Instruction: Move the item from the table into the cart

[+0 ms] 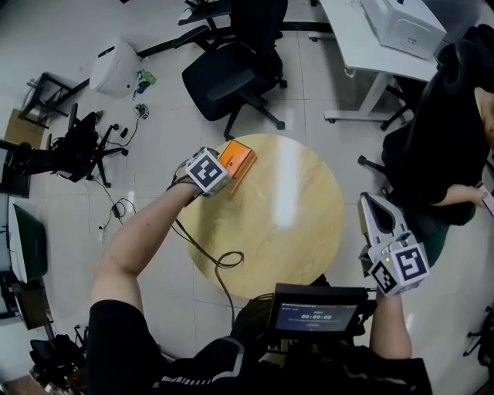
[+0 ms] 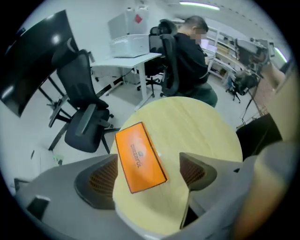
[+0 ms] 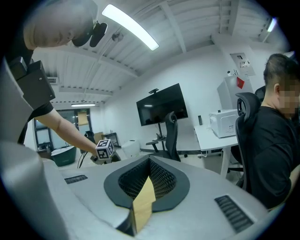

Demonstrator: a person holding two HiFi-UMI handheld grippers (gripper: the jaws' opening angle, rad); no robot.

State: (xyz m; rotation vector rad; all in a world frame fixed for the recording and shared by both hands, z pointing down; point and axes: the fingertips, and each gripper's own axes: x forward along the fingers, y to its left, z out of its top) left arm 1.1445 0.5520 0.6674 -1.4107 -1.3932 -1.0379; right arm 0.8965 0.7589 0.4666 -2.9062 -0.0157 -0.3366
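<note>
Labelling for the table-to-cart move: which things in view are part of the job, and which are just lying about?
Job: orange box, below the open left gripper; round table; cart not identifiable.
Lying about: black office chair, white desk, printer, floor cables.

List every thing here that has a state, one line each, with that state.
orange box, lying flat on the table near its edge, not gripped
left gripper, jaws wide apart, straddling the box, pads not touching it
right gripper, jaws together, nothing between them
round table, carrying the box
black office chair, unoccupied
small screen, lit
</note>
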